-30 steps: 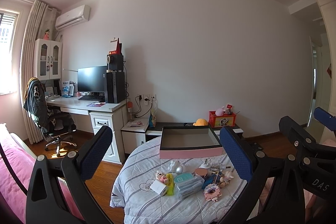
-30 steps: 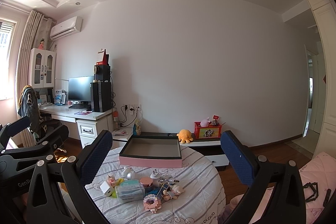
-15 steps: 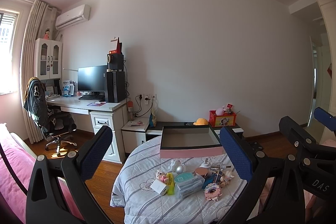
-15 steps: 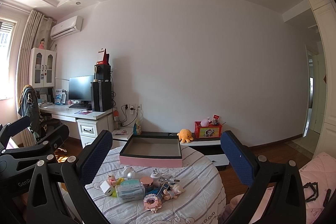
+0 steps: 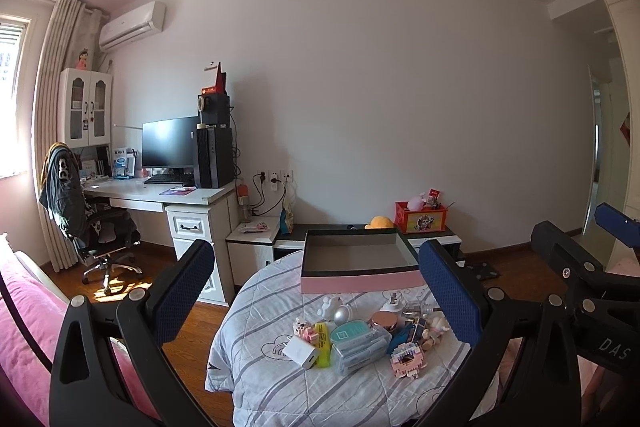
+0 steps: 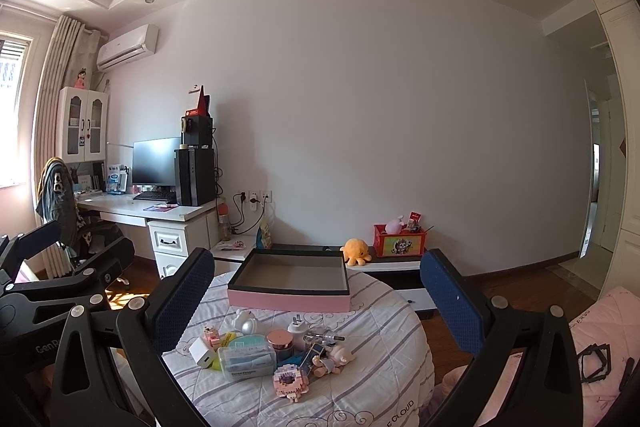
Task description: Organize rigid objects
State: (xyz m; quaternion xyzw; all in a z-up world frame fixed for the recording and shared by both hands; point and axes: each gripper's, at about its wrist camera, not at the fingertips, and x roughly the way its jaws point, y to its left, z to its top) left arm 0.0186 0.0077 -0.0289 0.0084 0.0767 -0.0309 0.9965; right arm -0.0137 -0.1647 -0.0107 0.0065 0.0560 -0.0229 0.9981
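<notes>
1. Against the frames a second earlier, no change is noted: both views are matched.
2. Left gripper [image 5: 316, 283] and right gripper [image 6: 316, 287]: jaws spread wide, nothing held.
3. Small objects [image 6: 256, 351] are clustered on the worktop [image 6: 384, 379], low between the jaws; pink tray [image 6: 288, 297] beyond them.
4. Sorting is judged not yet begun.

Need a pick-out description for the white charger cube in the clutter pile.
On the round table with the striped cloth, look in front of the pink-sided tray. The white charger cube sits at the pile's left edge, beside the clear floss box: the only plain white block, slot facing forward.
</notes>
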